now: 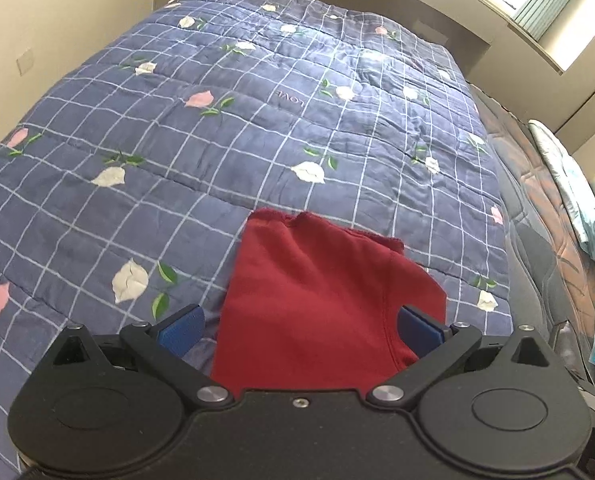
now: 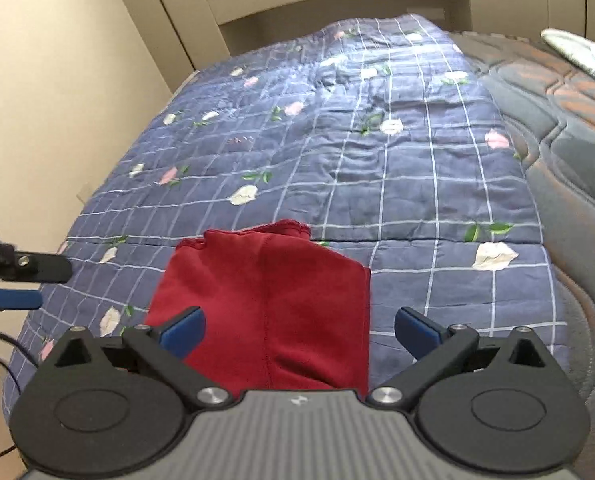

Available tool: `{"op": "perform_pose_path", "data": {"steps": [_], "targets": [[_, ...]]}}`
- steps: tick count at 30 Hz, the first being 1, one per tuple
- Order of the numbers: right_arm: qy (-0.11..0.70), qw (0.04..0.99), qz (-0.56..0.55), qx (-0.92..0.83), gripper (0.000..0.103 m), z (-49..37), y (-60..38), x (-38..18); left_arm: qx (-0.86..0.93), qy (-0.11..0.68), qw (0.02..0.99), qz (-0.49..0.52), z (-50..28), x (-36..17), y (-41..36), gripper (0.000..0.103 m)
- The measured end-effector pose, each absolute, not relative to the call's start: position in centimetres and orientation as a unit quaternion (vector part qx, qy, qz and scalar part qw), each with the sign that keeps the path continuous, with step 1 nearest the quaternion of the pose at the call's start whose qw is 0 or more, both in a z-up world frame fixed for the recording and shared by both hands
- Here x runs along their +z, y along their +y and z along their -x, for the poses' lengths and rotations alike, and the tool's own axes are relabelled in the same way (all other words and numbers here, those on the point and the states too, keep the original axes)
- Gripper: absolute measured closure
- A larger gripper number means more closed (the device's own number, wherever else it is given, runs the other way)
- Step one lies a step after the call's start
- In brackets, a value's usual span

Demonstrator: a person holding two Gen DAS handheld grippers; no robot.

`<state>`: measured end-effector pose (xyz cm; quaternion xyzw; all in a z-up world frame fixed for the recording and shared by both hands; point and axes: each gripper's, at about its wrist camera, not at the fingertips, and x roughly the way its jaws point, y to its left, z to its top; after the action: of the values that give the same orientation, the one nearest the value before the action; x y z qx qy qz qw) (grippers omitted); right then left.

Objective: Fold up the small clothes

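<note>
A small dark red garment (image 1: pixel 313 304) lies partly folded on the blue checked quilt (image 1: pixel 217 140) near the bed's front edge. It also shows in the right wrist view (image 2: pixel 273 300). My left gripper (image 1: pixel 299 326) is open just above the garment's near end, blue pads spread wide, holding nothing. My right gripper (image 2: pixel 299 328) is open too, above the garment's near end, its left pad over the cloth and its right pad over the quilt (image 2: pixel 417 184). The left gripper's fingers (image 2: pixel 15 299) show at the far left of the right wrist view, open.
A bare dark quilted mattress (image 2: pixel 569 168) lies to the right of the quilt. A light bundle of bedding (image 1: pixel 569 184) sits at the far right. A beige wall (image 2: pixel 49 100) runs along the bed's left side. A window ledge (image 1: pixel 497 12) is beyond the head.
</note>
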<state>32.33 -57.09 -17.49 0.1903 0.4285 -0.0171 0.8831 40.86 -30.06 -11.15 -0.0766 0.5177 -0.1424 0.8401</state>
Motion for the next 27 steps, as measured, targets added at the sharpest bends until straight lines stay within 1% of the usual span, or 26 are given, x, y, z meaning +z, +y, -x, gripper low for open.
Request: {"op": "perform_pose_path", "data": {"steps": [6,14,17,22,27], "targets": [[0.45,0.869,-0.201,-0.031,0.0,-34.8,-57.7,-19.7,-0.126,0.525,0.84,0.057,-42.2,-12.6,-29.9,0.001],[0.477,0.85,-0.218,-0.04,0.0,-36.1,-58.2,-22.6,-0.104,0.549,0.829,0.009,-43.5,-16.5,-29.3,0.001],[0.488,0.841,-0.229,-0.048,0.0,-36.2,-58.3,-24.0,-0.104,0.563,0.819,0.021,-43.9,-18.6,-28.6,0.001],[0.508,0.821,-0.254,-0.056,0.0,-36.4,-58.6,-26.3,-0.093,0.605,0.787,0.071,-45.0,-23.0,-26.9,0.001],[0.512,0.805,-0.296,-0.052,0.0,-36.1,-59.1,-28.3,-0.095,0.626,0.771,0.072,-45.7,-25.3,-26.8,0.001]]}}
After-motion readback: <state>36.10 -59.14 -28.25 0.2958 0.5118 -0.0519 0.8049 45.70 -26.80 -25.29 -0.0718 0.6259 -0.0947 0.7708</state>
